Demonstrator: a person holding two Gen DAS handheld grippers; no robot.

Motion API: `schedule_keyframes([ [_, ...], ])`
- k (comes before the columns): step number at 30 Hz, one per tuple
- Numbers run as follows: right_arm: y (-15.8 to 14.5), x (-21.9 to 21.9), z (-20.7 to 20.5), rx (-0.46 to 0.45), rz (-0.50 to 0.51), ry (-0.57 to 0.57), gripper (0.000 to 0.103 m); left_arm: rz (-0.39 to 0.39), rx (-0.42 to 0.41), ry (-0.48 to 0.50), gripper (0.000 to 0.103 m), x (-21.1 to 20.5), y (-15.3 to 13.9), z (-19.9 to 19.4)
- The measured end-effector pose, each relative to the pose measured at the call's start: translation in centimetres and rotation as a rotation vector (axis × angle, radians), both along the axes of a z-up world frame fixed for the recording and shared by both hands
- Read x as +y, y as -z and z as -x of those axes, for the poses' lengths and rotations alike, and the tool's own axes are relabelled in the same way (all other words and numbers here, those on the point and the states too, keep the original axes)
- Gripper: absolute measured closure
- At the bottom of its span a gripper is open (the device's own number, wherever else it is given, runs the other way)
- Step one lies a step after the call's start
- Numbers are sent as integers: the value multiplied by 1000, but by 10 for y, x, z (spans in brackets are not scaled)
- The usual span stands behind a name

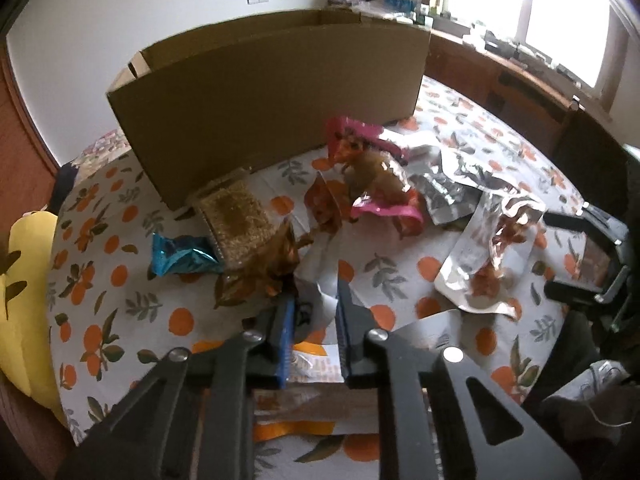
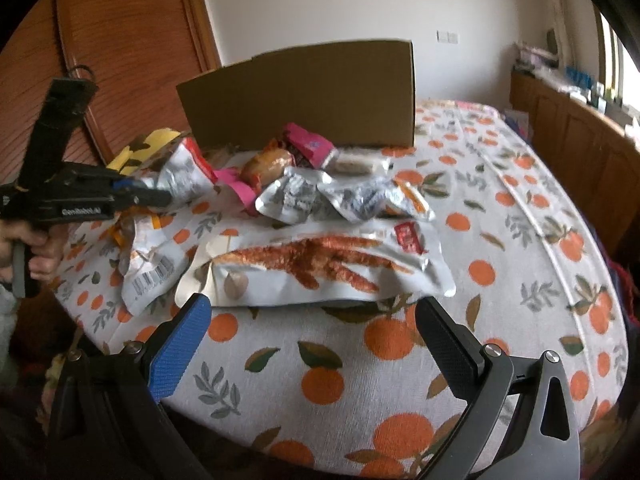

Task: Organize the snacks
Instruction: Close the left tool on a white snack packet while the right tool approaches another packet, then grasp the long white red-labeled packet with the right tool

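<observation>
We are in a home bedroom: a bed [image 2: 400, 360] under an orange-print sheet, wooden cabinets [image 2: 568, 128] along the wall below a bright window [image 1: 532, 12], a wooden door [image 2: 132, 60], white walls, and snack packets beside a cardboard box [image 1: 272, 92].

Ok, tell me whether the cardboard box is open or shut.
Open. The cardboard box stands on the bed with no lid over its top; an inner flap edge shows at its left corner. Its contents are hidden.
</observation>
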State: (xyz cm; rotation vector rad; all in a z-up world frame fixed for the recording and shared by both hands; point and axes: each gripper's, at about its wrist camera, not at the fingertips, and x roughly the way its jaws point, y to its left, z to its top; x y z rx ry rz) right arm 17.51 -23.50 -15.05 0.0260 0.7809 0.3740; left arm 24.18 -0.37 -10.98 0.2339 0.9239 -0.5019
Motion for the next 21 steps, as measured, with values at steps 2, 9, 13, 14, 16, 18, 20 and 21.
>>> schedule_keyframes([
  [2,1,-2,-1,12,5,9,0,18,2,17,88,-1,-3,4],
  [9,4,-9,-20,63,-41,34,0,88,-7,15,88,-1,-10,12],
  [13,1,-10,-35,75,-97,31,5,141,-5,20,88,-8,-11,20],
  [14,1,-9,-38,79,-97,31,8,152,-7,22,88,-10,-10,22],
  [16,0,-9,-45,83,-107,35,11,168,-6,19,88,-14,-8,26],
  [18,-1,-11,-50,93,-126,44,18,171,-12,13,88,-16,-6,27],
  [20,-1,-13,-53,101,-145,55,20,166,-20,7,88,-17,-5,28],
  [21,-1,-15,-55,106,-160,64,22,171,-22,5,88,-16,-5,29],
])
